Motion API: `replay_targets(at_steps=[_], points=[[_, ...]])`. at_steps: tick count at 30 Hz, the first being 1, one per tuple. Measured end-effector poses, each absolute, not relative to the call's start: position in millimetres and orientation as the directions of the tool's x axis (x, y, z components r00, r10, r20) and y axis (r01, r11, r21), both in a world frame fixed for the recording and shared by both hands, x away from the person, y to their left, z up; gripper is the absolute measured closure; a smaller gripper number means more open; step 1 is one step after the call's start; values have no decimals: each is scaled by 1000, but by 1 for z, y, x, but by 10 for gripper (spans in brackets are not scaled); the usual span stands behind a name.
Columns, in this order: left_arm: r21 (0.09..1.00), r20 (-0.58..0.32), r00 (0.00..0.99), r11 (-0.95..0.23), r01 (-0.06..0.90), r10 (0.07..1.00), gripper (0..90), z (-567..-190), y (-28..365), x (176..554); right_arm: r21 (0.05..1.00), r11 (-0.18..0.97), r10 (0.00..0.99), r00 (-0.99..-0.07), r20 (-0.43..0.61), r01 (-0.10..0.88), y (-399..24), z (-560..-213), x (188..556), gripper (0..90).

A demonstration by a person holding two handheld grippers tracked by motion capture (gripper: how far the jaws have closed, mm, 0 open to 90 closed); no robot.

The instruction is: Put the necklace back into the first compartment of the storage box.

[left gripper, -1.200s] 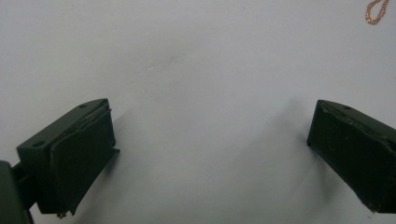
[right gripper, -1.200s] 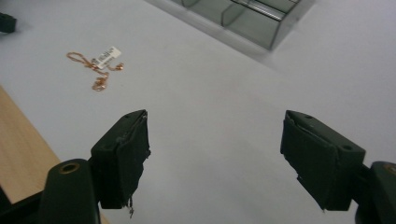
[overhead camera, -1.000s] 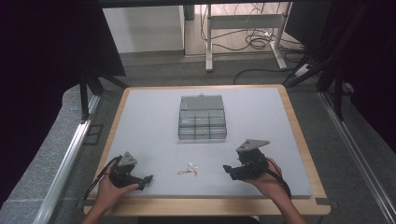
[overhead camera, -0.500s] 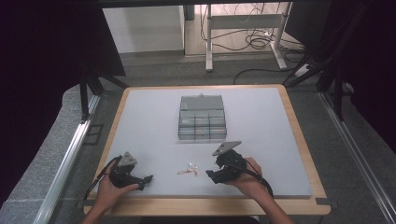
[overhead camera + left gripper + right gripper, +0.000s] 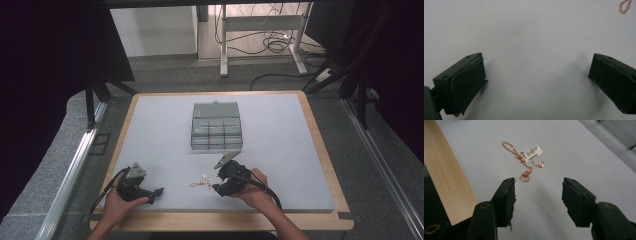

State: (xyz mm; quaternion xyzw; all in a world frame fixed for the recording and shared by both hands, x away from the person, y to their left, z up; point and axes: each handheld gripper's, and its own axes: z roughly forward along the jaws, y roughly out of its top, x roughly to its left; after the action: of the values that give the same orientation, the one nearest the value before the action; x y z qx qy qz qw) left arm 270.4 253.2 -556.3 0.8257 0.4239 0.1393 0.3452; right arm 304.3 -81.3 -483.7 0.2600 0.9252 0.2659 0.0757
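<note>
Right gripper (image 5: 537,192) has its two black jaws apart, with only bare mat between them; they have just been closing, and nothing is clamped. Just ahead of the jaw tips lies the necklace (image 5: 524,157), a thin rose-gold chain flat on the grey mat (image 5: 574,150). Its small ring pendant (image 5: 525,177) is the nearest part, a little in front of the left jaw tip and apart from it. Farther ahead on the chain lies a white barcode tag (image 5: 532,153), and beside the tag a small round piece at the chain's end. To the left of the jaws, in the right gripper view, runs the light wooden edge (image 5: 446,175) of the table.

In the high view the right gripper (image 5: 222,182) sits low over the mat in the person's right hand (image 5: 252,187), pointing toward the necklace (image 5: 200,181), which lies just beside it on the side of the other hand.

Farther along, the left gripper (image 5: 152,192) rests on the mat, held by the left hand (image 5: 117,200), well apart from the necklace. Its jaws stand wide apart and empty in the left gripper view (image 5: 536,77), and a loop of the chain (image 5: 625,6) shows far ahead at the upper right corner.

Beyond the right gripper, toward the middle of the mat, stands a clear compartment box (image 5: 216,126) with its lid open.
</note>
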Motion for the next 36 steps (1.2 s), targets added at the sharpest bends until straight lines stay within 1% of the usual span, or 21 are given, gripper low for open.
replay_targets(at_steps=[7, 10, 22, 27, 31, 34, 36], points=[[688, -63, 602, -402, 604, 796, 7, -556, 253, 270, 506, 752, 495, -869, -7, 424, -71, -488, 304, 497], [688, -62, 602, -403, 604, 796, 7, -556, 253, 270, 498, 759, 487, -873, -7, 420, -67, -489, 304, 541], [689, -63, 601, -401, 604, 797, 7, -556, 253, 270, 465, 781, 467, -884, 10, 417, -51, -499, 309, 560], [686, -62, 605, -406, 603, 794, 6, -556, 253, 271, 444, 788, 468, -883, 19, 427, -48, -502, 312, 590], [686, -61, 606, -407, 602, 793, 6, -556, 253, 271, 418, 808, 456, -890, 3, 415, -42, -505, 312, 593], [686, -61, 605, -407, 603, 794, 6, -556, 253, 271, 388, 828, 452, -892, -30, 406, -37, -507, 312, 616], [685, -60, 606, -409, 603, 793, 6, -556, 253, 271, 384, 828, 456, -889, -34, 409, -36, -507, 312, 639]])
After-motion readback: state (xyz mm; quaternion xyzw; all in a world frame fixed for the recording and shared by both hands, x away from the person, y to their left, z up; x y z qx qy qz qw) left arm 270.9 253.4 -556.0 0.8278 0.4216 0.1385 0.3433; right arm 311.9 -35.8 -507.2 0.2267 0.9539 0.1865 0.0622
